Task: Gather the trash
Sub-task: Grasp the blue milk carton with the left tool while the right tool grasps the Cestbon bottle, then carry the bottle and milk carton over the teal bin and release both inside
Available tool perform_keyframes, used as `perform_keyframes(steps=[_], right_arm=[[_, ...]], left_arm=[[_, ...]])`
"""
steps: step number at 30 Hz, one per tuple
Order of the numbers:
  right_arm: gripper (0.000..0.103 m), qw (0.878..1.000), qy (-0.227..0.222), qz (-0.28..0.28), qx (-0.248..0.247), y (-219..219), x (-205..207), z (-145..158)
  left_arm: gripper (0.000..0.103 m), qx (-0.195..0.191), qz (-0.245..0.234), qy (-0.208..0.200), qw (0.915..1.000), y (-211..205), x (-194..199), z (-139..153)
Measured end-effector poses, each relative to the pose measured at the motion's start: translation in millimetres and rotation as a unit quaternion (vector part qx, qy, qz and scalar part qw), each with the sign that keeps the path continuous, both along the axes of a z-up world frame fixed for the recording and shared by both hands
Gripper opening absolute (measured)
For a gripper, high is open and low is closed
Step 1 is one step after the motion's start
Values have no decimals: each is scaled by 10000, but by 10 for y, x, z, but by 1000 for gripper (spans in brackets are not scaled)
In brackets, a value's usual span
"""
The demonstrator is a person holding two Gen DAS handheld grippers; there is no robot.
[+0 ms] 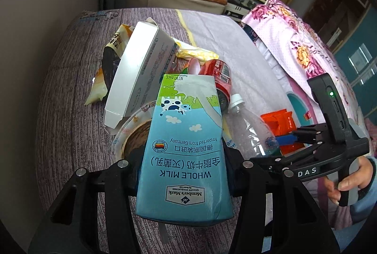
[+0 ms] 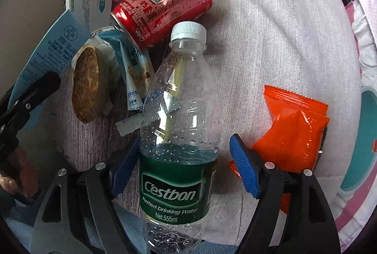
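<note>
A milk carton (image 1: pixel 186 148) is pinched in the left hand-held gripper (image 1: pixel 183 167); the right hand-held gripper (image 2: pixel 186 164) is spread around a water bottle (image 2: pixel 176 136), to be squeezed next

Your milk carton (image 1: pixel 186 150) hides the left hand-held gripper's pads and most of the paper cup (image 1: pixel 132 134) behind it; the water bottle (image 2: pixel 179 127) runs off the right wrist view's bottom edge, covering the left pad's contact

Trash pile (image 2: pixel 132 25) crowding left, orange packet (image 2: pixel 294 131) right, bare cloth (image 2: pixel 271 30) apparently passable between
</note>
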State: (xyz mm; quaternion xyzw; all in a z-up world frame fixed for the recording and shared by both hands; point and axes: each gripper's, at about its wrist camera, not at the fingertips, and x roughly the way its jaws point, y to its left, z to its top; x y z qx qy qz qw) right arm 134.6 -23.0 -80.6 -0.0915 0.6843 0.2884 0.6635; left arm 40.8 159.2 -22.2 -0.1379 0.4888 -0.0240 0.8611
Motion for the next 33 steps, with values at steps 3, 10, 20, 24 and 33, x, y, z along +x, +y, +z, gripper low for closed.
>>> perform_keyframes(steps=[3, 10, 20, 24, 33], right_arm=[[63, 10000, 45, 24, 38, 36, -31, -62], [62, 9979, -406, -148, 483, -53, -72, 207], [62, 9854, -1037, -855, 1047, -588, 54, 813], [62, 9773, -1281, -1212, 1173, -911, 113, 996], [62, 9485, -1818, -2274, 1252, -1837, 287, 1172]], left_arm=[[51, -29, 14, -16, 10000, -5, -18, 7], [51, -14, 9, -128, 9999, -51, -76, 95], [51, 133, -293, -249, 9992, -386, -3, 267], [51, 201, -552, -241, 9980, -643, 109, 307], [51, 235, -1329, -338, 9903, -1441, 482, 453]])
